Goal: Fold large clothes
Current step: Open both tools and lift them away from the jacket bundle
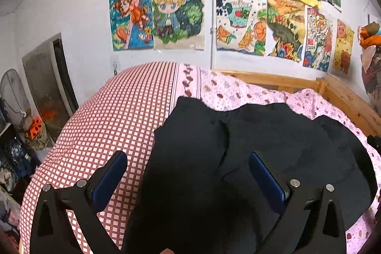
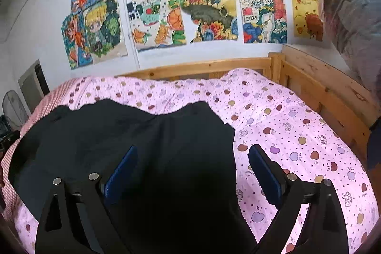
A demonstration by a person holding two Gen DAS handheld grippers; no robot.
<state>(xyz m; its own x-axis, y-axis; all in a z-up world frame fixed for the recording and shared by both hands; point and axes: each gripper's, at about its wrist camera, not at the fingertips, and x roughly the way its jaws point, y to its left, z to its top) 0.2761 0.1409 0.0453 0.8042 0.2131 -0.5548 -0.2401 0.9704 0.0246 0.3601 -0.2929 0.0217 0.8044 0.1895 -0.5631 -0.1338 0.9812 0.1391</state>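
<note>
Left wrist view: While hovering above the bed, with the left gripper [image 1: 188, 163] set over the left border of the black garment [image 1: 238, 158].
Jaws, left: spread wide, nothing pinched; one blue pad [image 1: 109, 180] over the red-checked sheet [image 1: 107, 125], the other over dark cloth.
Garment, left side: spread on the bed, border running between the pads; a crease or seam visible through the middle, far edge wavy against the pink apple-print quilt [image 1: 238, 92].
Advice, left: best lowered squarely onto the border, top layer and under layer caught together, checked sheet left out of the pinch.

Right wrist view: right gripper [image 2: 193, 161] mirrored over the garment's [image 2: 142, 146] right border.
Jaws, right: likewise spread and empty; left pad [image 2: 121, 170] above black cloth, right pad above the pink quilt [image 2: 297, 135].
Garment, right side: lying flat-ish, two peaks at the far edge, right edge sloping down between the pads.
Advice, right: grip taken level with the left one, so that the fold line would run straight; quilt kept clear of the pads.
Surroundings: wooden bed frame [image 2: 309, 87] behind and at right, drawings [image 2: 207, 6] on the wall.
Judged step: opening grasp of a fold, nothing lifted yet.
Risk: dark cloth hiding its own layers, so easily only one caught.
</note>
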